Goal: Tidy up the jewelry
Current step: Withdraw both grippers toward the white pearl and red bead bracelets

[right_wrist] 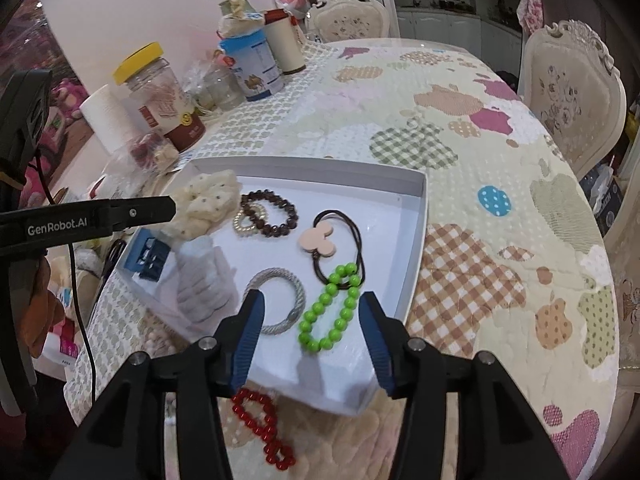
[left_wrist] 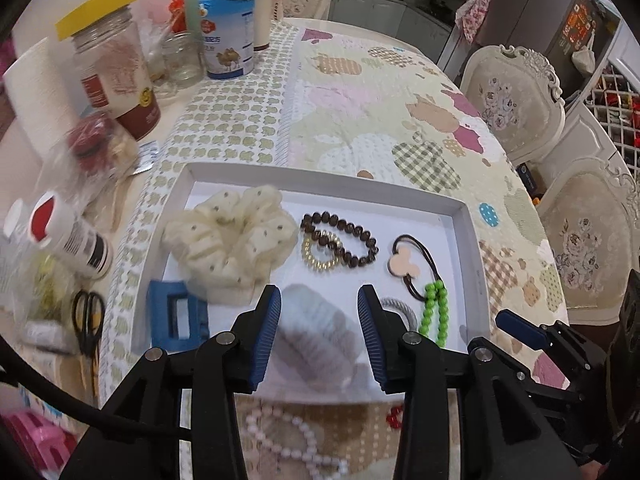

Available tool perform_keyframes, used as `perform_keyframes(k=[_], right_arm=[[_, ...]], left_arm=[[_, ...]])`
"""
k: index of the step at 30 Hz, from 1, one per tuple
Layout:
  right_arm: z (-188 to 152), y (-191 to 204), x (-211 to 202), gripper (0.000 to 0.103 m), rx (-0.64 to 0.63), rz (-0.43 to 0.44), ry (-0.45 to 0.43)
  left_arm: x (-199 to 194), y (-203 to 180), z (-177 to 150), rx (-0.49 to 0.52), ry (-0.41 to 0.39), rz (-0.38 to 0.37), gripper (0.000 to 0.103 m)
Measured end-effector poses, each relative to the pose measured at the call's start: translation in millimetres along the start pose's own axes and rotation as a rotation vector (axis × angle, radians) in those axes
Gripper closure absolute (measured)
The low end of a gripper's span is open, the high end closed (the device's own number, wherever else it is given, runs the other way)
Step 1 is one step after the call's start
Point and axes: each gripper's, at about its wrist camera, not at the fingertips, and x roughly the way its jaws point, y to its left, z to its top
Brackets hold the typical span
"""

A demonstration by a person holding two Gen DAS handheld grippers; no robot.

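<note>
A white tray (left_wrist: 468,240) on the table holds a cream scrunchie (left_wrist: 232,236), a brown bead bracelet (left_wrist: 348,236), a gold coil tie (left_wrist: 320,256), a pink mouse-shaped hair tie (left_wrist: 404,264), a green bead bracelet (right_wrist: 332,312), a grey hair ring (right_wrist: 280,300), a blue claw clip (left_wrist: 176,316) and a blurred pale grey scrunchie (left_wrist: 316,336). My left gripper (left_wrist: 319,332) is open just above the grey scrunchie. My right gripper (right_wrist: 310,338) is open above the green bracelet. A white pearl necklace (left_wrist: 288,440) and a red bead bracelet (right_wrist: 264,428) lie on the cloth in front of the tray.
Jars, a blue tin (left_wrist: 228,36), a paper roll (left_wrist: 36,96), bags and black scissors (left_wrist: 88,320) crowd the table's left side. Upholstered chairs (left_wrist: 516,96) stand along the right edge. The patterned quilted cloth (right_wrist: 500,220) covers the table.
</note>
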Motion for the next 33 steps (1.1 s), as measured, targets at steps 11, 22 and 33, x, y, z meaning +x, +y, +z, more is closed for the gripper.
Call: perform_keyframes(k=[11, 22, 33], right_arm=[[-43.4, 3.7, -24.9, 0.05, -0.029, 0.028, 0.029], [-76.8, 16.5, -44.1, 0.05, -0.105, 0.058, 0.062], [-91.4, 38.8, -53.8, 0.049, -0.19, 0.083, 0.078]], left_arm=[[-35.9, 11.6, -51.0, -0.091, 0.002, -0.009, 0.073], [-55.1, 19.0, -111.2, -0.173, 0.021, 0.013, 0.073], [-65.3, 31.1, -150.8, -0.217, 0.029, 0.064, 0.073]])
